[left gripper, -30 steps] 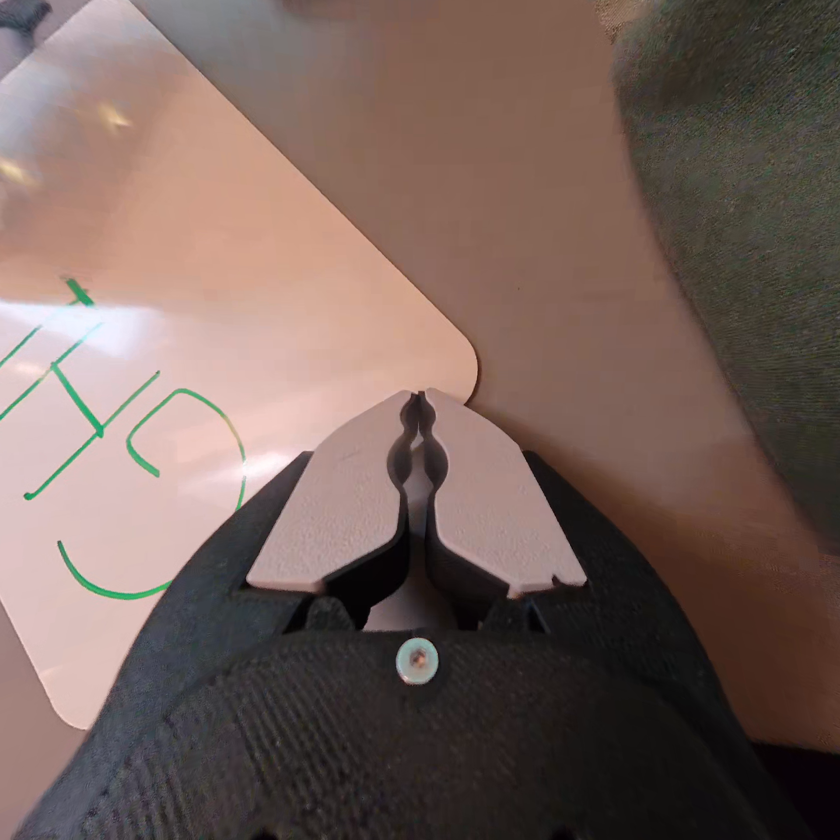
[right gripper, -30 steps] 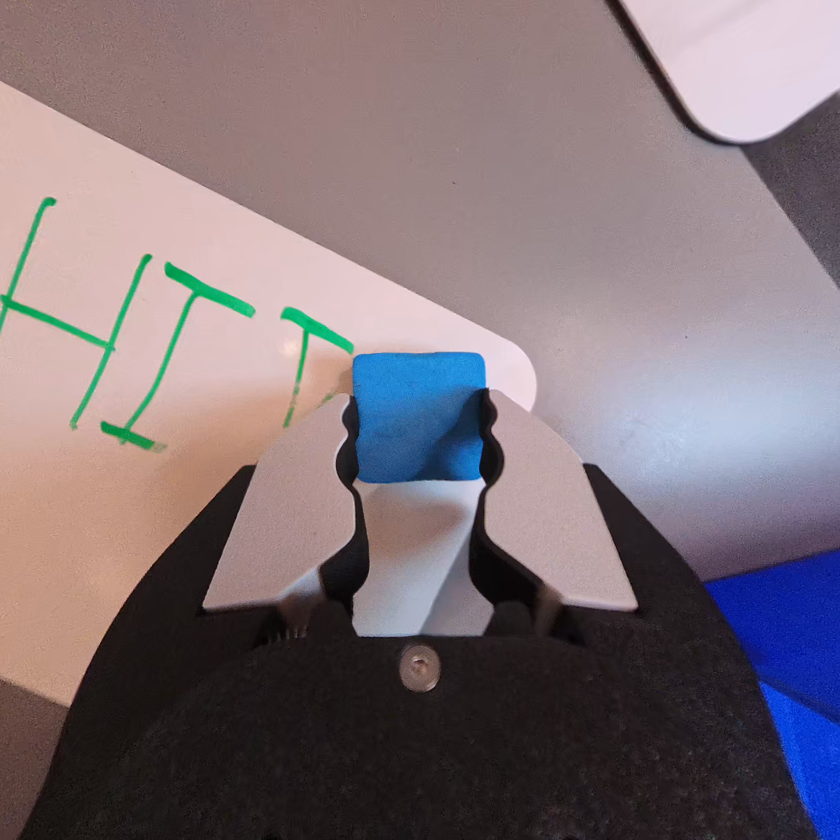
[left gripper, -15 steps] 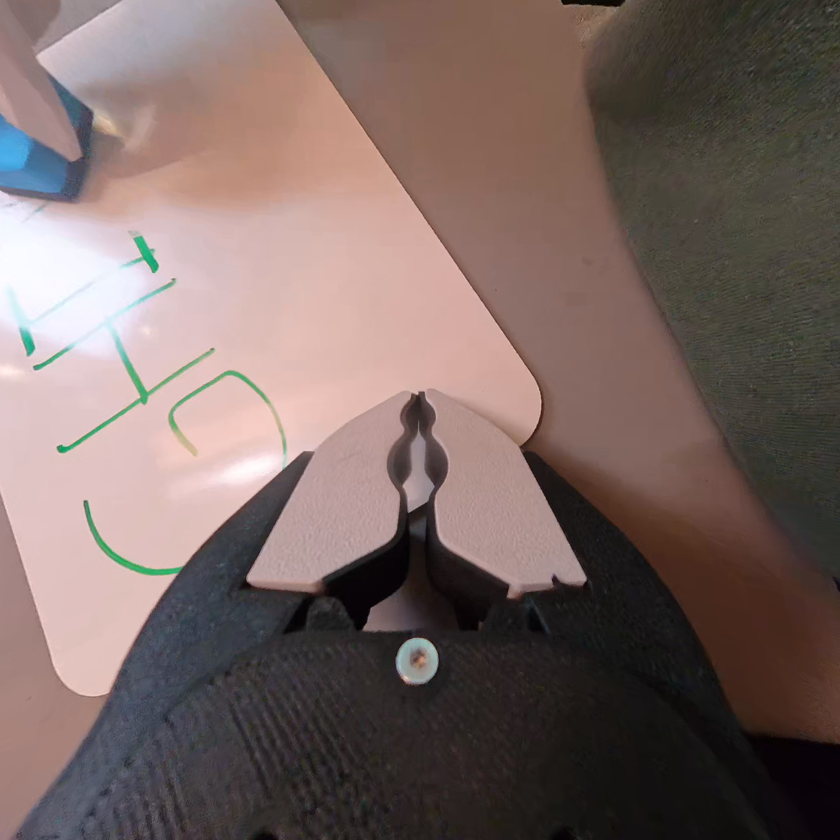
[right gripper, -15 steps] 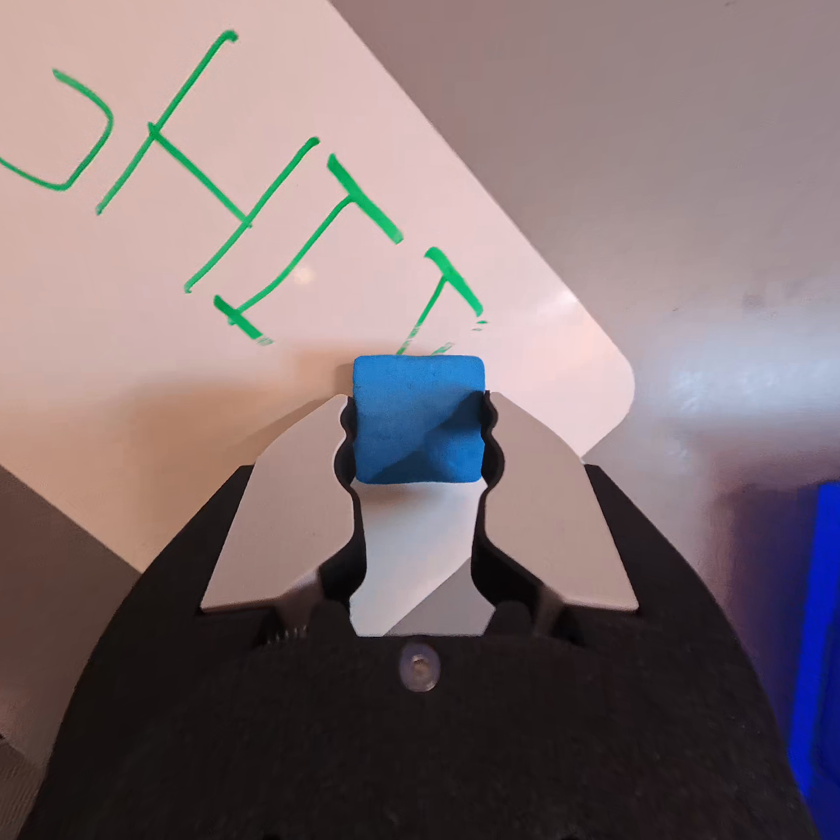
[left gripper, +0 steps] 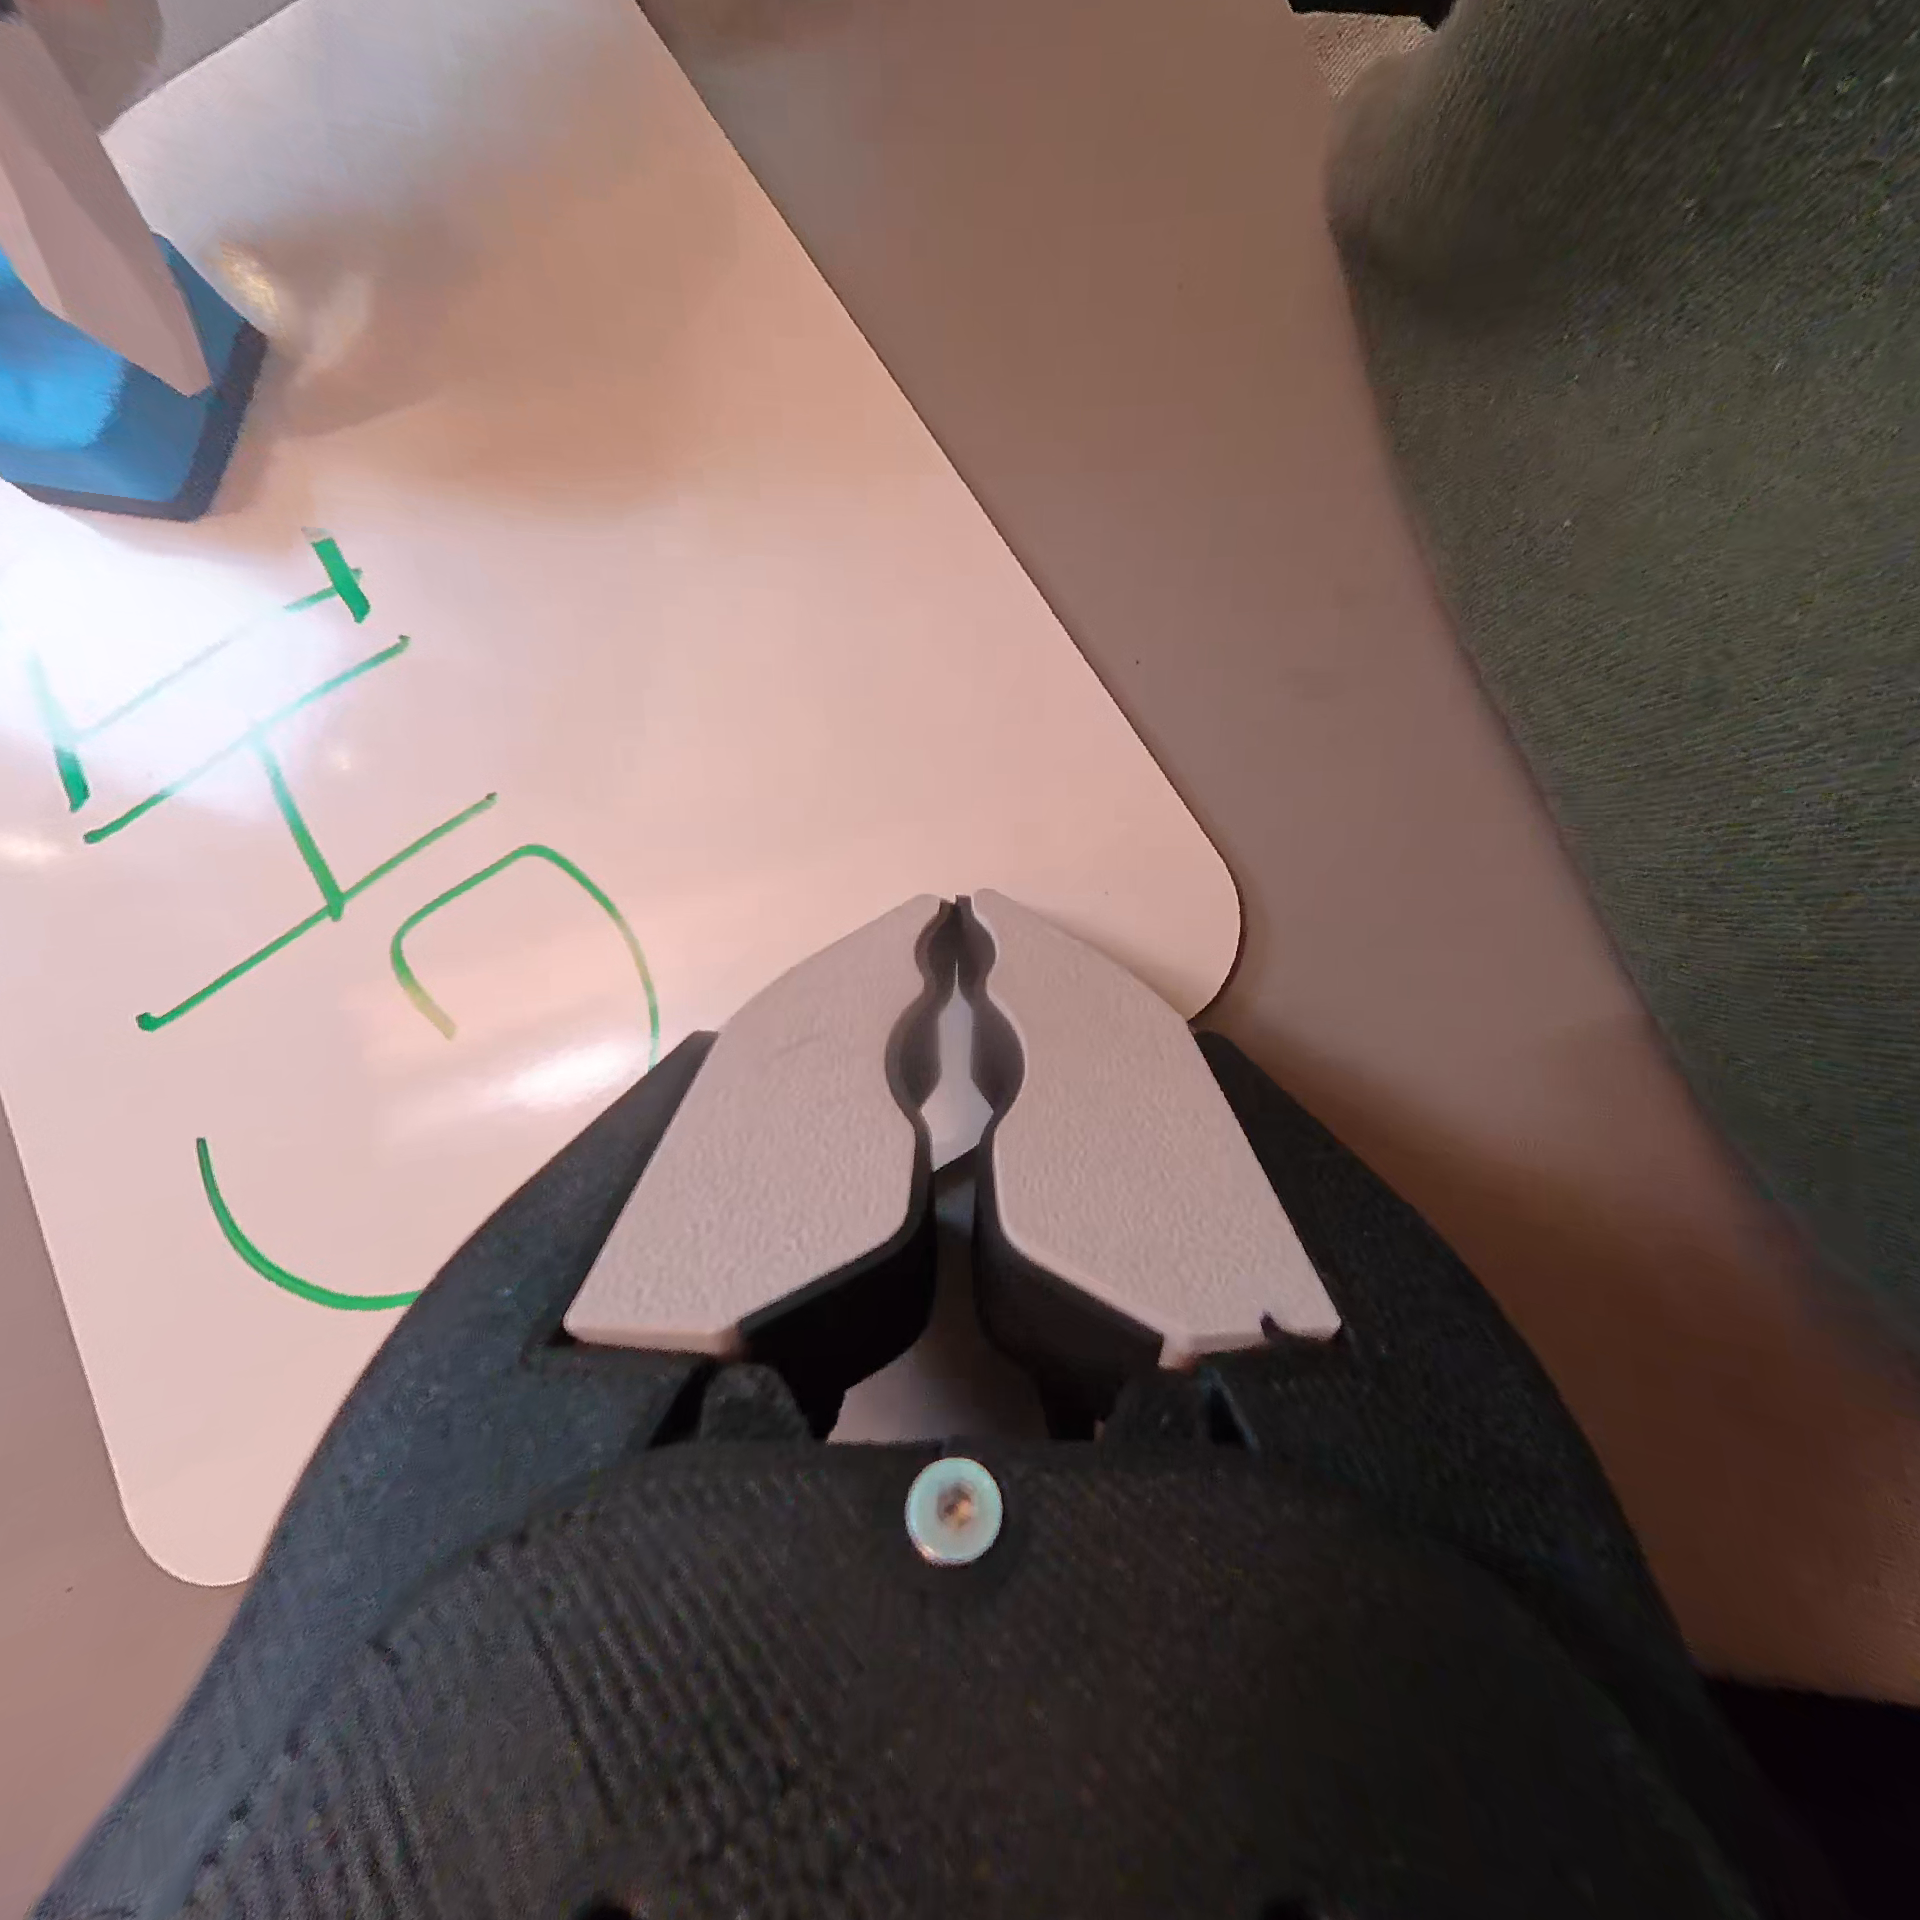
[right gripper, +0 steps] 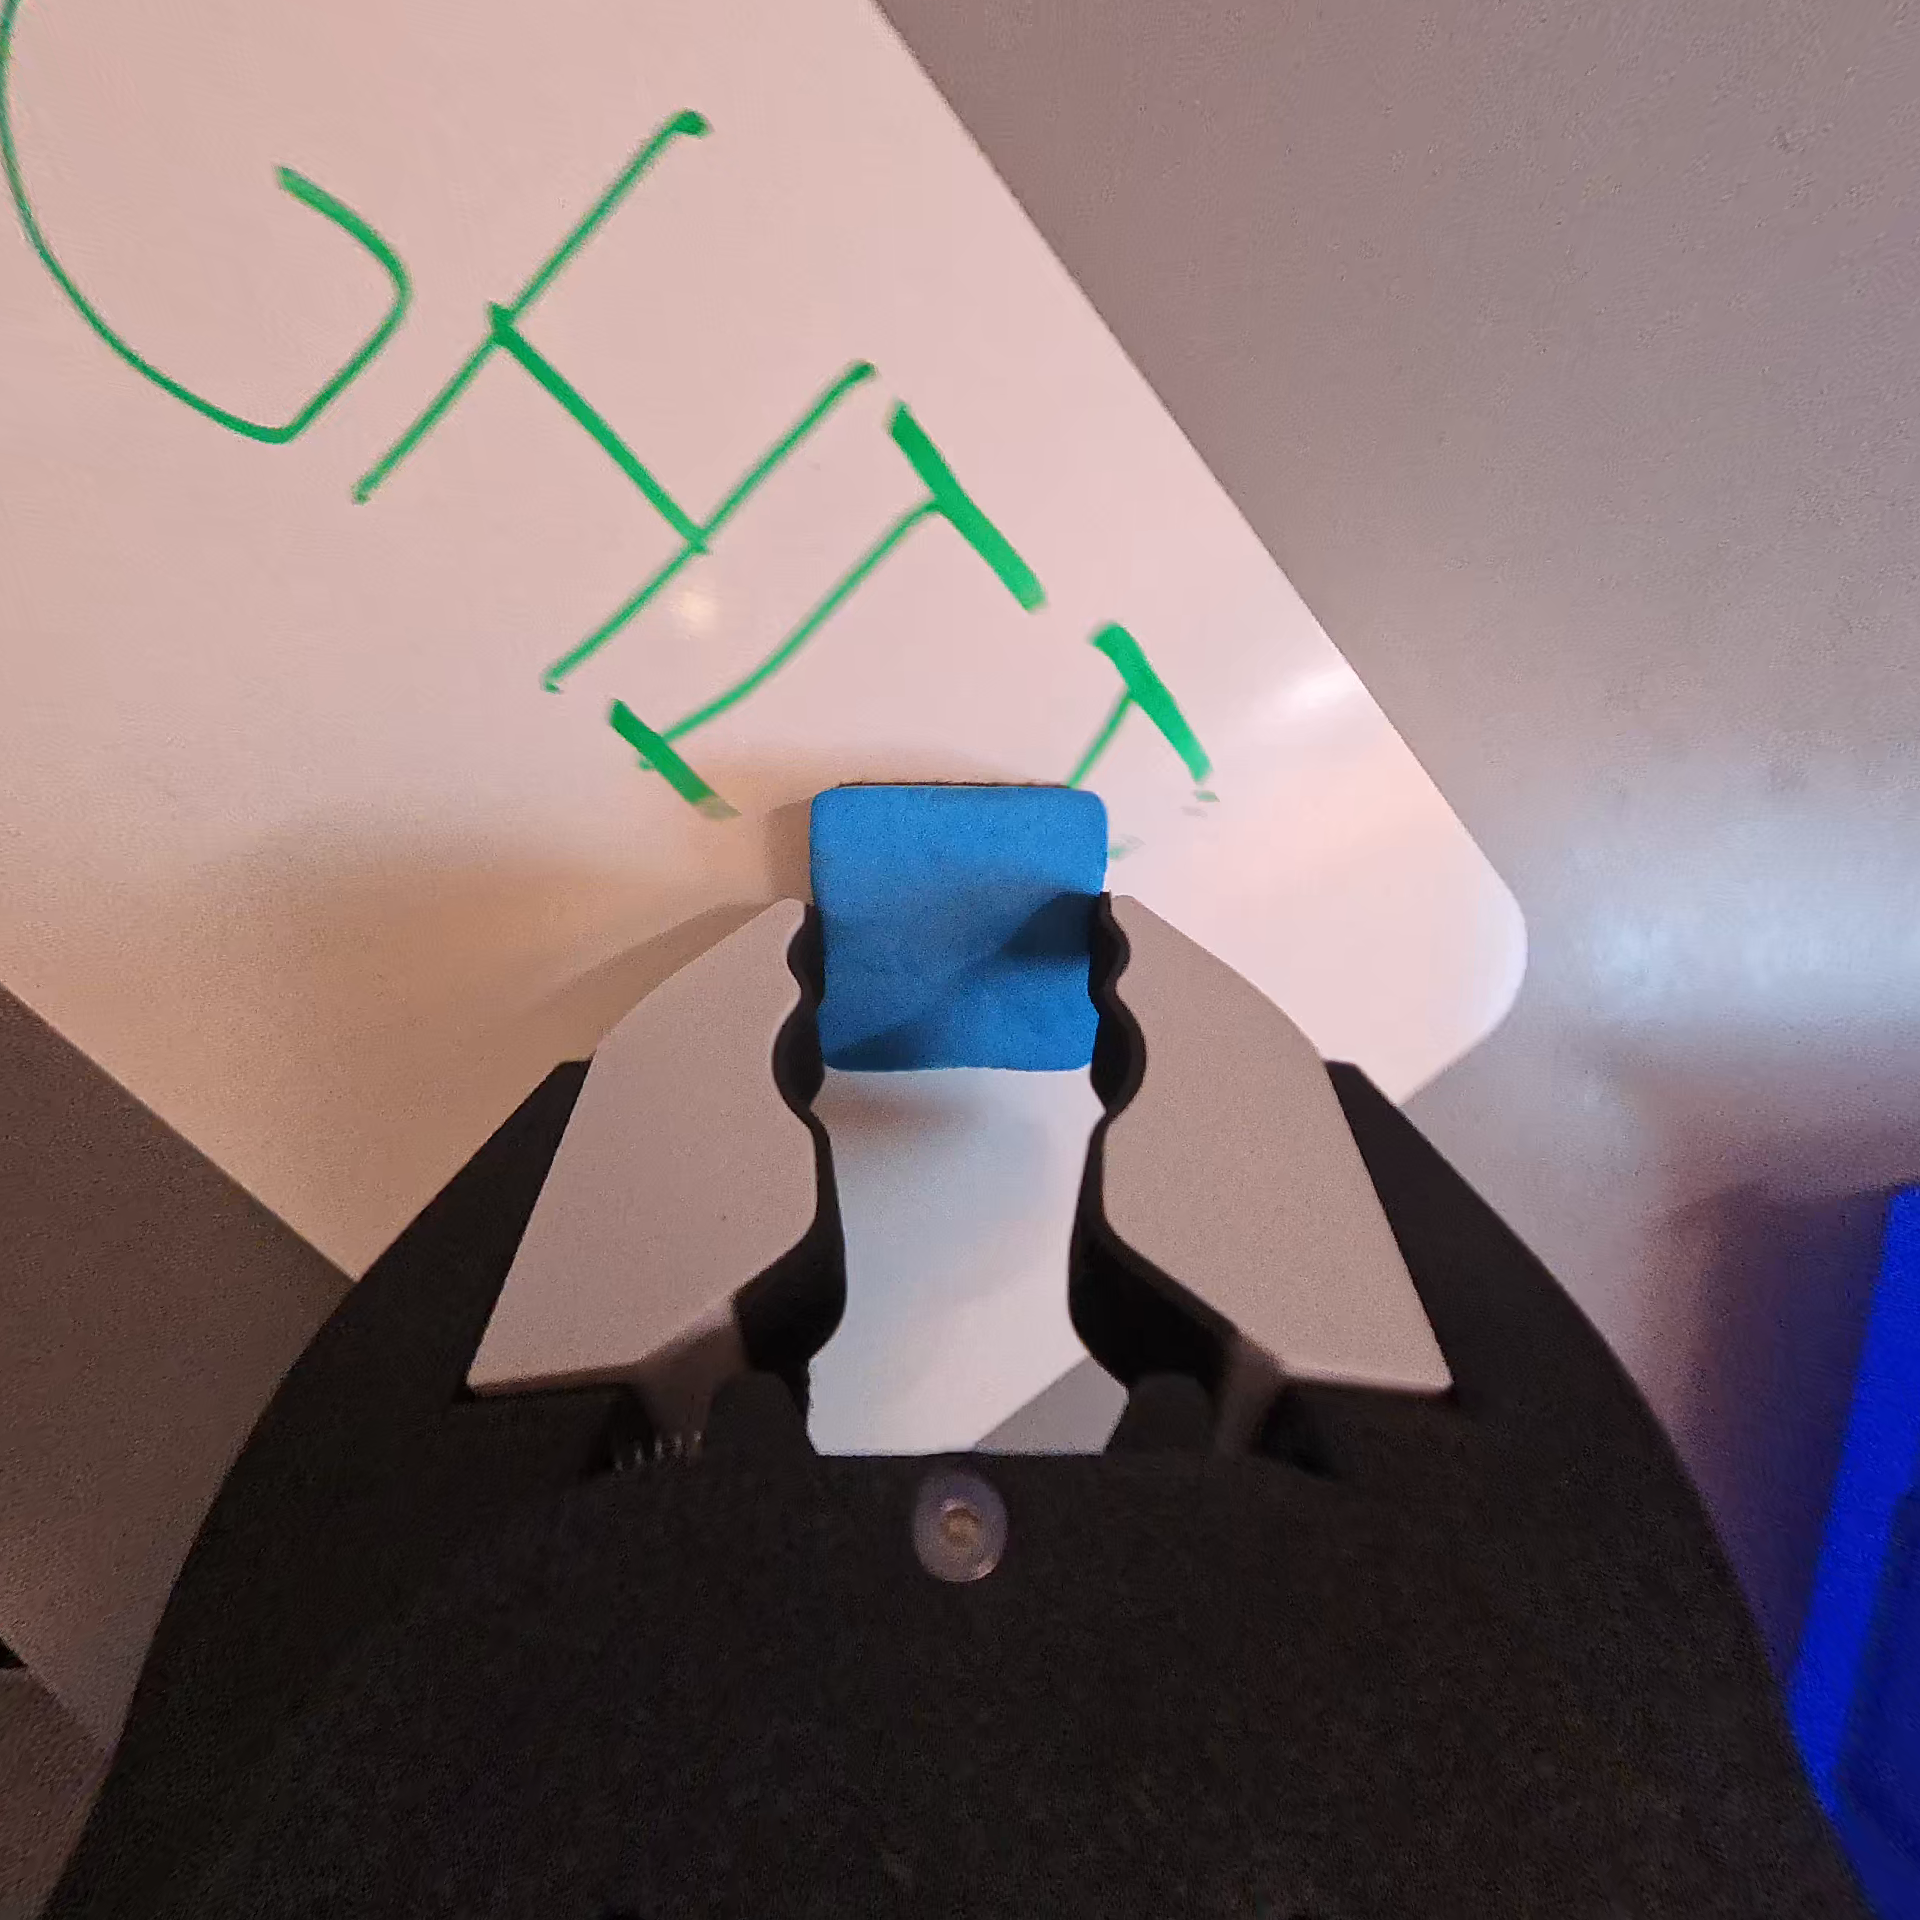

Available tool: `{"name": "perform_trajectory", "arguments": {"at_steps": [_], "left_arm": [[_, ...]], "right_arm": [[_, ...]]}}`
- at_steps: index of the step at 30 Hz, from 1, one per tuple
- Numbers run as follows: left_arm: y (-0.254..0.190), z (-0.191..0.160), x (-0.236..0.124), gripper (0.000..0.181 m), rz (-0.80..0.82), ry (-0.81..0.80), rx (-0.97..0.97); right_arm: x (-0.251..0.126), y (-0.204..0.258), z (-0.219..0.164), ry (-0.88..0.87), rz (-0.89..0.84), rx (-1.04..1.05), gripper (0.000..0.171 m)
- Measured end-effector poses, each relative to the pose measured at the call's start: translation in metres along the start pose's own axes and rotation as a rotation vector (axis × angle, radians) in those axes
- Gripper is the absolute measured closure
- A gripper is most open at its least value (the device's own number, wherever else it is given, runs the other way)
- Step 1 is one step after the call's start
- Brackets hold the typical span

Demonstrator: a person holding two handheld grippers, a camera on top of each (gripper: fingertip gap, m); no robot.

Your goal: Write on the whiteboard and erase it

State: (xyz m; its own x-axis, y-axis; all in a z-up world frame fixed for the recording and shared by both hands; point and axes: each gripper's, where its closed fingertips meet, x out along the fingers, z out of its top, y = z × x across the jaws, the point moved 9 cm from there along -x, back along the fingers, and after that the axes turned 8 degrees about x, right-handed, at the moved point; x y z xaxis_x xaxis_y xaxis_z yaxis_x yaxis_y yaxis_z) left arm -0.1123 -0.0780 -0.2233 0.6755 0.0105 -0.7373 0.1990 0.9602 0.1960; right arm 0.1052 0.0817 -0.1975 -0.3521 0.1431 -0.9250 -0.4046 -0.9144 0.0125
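On the whiteboard (right gripper: 436,748), near its rounded corner, right gripper (right gripper: 954,940) has its jaws part open and clamped on the blue eraser (right gripper: 951,935); its 2 fingers (right gripper: 686,1132) press the block's sides. Eraser's dark underside sits on the board, right at the end of the green marker writing (right gripper: 665,488), covering the lower part of the last strokes. Faint green smudges just beside the eraser. Left wrist view shows the same eraser (left gripper: 99,416) at the far end of the board (left gripper: 644,582), touching it, with a pale finger (left gripper: 83,239) of the right gripper on it. Left gripper (left gripper: 958,904) has jaws closed tip to tip, nothing between them, sitting over the board's near corner next to the first green letter (left gripper: 520,997). Board lies flat on a grey table (right gripper: 1507,343). Olive-green fabric (left gripper: 1683,540) fills the right edge of the left view; a blue object (right gripper: 1870,1558) shows at the right edge of the right view, too cropped to identify.
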Motion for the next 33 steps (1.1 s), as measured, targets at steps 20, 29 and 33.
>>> {"name": "perform_trajectory", "arguments": {"at_steps": [20, 29, 33], "left_arm": [[0.001, -0.003, -0.001, 0.181, -0.006, -0.007, 0.011], [0.0, -0.001, -0.001, 0.181, -0.005, 0.007, 0.016], [0.001, -0.001, 0.0, 0.181, -0.018, 0.011, 0.01]], "right_arm": [[0.011, -0.024, 0.03, 0.105, 0.041, 0.007, 0.122], [0.014, -0.033, 0.035, 0.113, 0.008, 0.009, 0.122], [0.018, 0.038, 0.05, 0.208, 0.069, -0.274, 0.122]]}}
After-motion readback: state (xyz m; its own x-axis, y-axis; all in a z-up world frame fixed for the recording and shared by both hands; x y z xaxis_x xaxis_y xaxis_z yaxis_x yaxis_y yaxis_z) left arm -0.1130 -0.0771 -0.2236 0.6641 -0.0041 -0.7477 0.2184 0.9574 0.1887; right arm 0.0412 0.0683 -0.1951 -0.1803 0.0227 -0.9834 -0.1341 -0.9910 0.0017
